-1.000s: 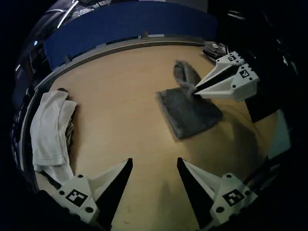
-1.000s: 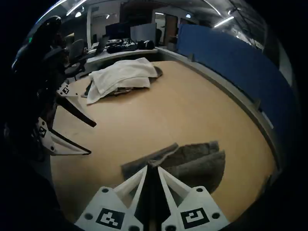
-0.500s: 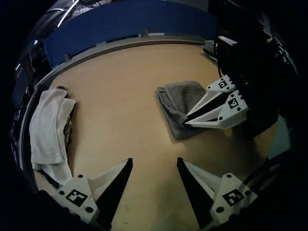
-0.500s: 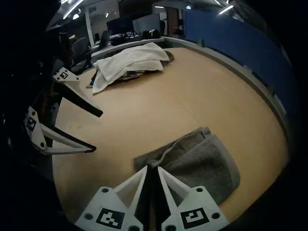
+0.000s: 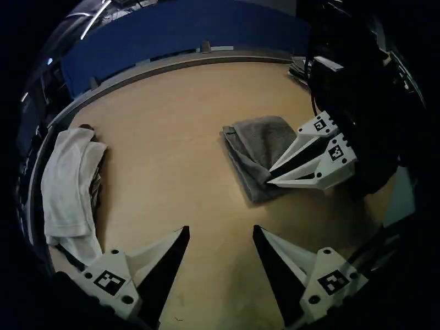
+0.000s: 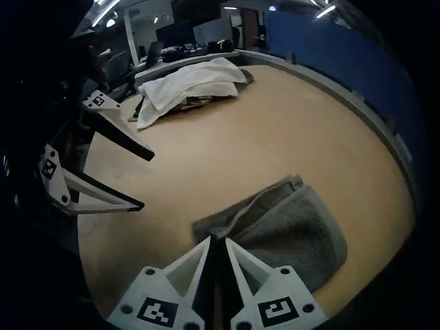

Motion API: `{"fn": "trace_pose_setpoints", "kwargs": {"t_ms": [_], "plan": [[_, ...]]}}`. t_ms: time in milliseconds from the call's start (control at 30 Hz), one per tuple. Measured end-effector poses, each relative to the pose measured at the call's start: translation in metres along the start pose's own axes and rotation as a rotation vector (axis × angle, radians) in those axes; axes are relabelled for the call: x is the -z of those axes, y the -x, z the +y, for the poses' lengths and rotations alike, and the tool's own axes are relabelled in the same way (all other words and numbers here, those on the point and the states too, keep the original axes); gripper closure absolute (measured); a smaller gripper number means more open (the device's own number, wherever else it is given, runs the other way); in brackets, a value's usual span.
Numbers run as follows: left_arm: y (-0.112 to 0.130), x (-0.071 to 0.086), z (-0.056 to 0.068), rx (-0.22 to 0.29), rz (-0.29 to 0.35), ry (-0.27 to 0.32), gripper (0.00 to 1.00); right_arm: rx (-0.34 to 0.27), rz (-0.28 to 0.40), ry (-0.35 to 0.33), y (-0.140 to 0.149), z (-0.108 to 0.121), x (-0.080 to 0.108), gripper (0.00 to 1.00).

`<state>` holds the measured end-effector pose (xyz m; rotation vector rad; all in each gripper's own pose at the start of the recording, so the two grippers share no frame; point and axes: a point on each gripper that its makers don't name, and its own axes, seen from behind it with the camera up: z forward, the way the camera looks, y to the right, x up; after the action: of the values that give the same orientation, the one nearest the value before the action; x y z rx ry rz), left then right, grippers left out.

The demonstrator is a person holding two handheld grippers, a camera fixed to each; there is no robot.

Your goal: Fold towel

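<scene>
A grey towel (image 5: 258, 146) lies folded on the wooden table, right of centre in the left gripper view. My right gripper (image 5: 269, 179) comes in from the right with its tips low at the towel's near edge. In the right gripper view the same grey towel (image 6: 291, 234) lies just ahead, and my right gripper (image 6: 218, 237) is shut on its front corner. My left gripper (image 5: 220, 228) stands open over bare table, well short of the towel. It appears as the left gripper (image 6: 146, 181) at the left, fingers spread, holding nothing.
A heap of white towels (image 5: 69, 181) lies at the table's left edge; the same white heap (image 6: 187, 85) lies far across the table. A blue partition (image 5: 181, 27) runs along the table's far side. A person's dark clothing (image 5: 357, 82) stands behind the right gripper.
My right gripper has brought the raised half of the grey towel over and down onto the rest, and now sits low at its edge. The left gripper has stayed put, open.
</scene>
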<state>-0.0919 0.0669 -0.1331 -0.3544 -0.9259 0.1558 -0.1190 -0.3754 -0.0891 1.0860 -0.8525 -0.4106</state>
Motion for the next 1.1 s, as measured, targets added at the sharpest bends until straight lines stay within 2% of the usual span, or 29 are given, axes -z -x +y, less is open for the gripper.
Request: {"fn": "trace_pose_setpoints", "kwargs": {"t_ms": [100, 200, 333, 500, 600, 667, 800, 833, 867, 1100], "plan": [[0.001, 0.000, 0.000, -0.001, -0.001, -0.001, 0.15, 0.000, 0.000, 0.001, 0.000, 0.000, 0.000, 0.94], [0.001, 0.000, -0.001, -0.003, -0.002, -0.002, 0.15, 0.001, 0.002, -0.002, 0.000, -0.001, 0.001, 0.85], [0.002, 0.001, -0.004, -0.004, -0.003, -0.005, 0.15, 0.004, 0.012, -0.005, -0.002, -0.003, 0.004, 0.61], [0.003, 0.002, -0.008, -0.004, -0.005, -0.013, 0.15, 0.010, 0.027, -0.006, -0.003, -0.003, 0.010, 0.46], [0.004, 0.003, -0.011, -0.002, -0.006, -0.019, 0.15, 0.020, 0.042, 0.002, -0.005, -0.001, 0.016, 0.31], [0.004, 0.004, -0.012, -0.001, -0.007, -0.020, 0.15, 0.024, 0.052, 0.013, -0.006, 0.002, 0.022, 0.20], [0.003, 0.004, -0.012, -0.001, -0.006, -0.022, 0.15, 0.030, 0.066, 0.056, -0.004, 0.013, 0.032, 0.09], [0.003, 0.004, -0.012, -0.003, -0.005, -0.022, 0.15, 0.029, 0.066, 0.071, -0.002, 0.017, 0.035, 0.03], [0.002, 0.003, -0.011, -0.004, -0.004, -0.022, 0.15, 0.029, 0.066, 0.084, 0.000, 0.020, 0.038, 0.00], [0.001, 0.004, -0.009, -0.008, -0.003, -0.021, 0.15, 0.009, 0.067, 0.148, 0.016, 0.037, 0.058, 0.00]]}}
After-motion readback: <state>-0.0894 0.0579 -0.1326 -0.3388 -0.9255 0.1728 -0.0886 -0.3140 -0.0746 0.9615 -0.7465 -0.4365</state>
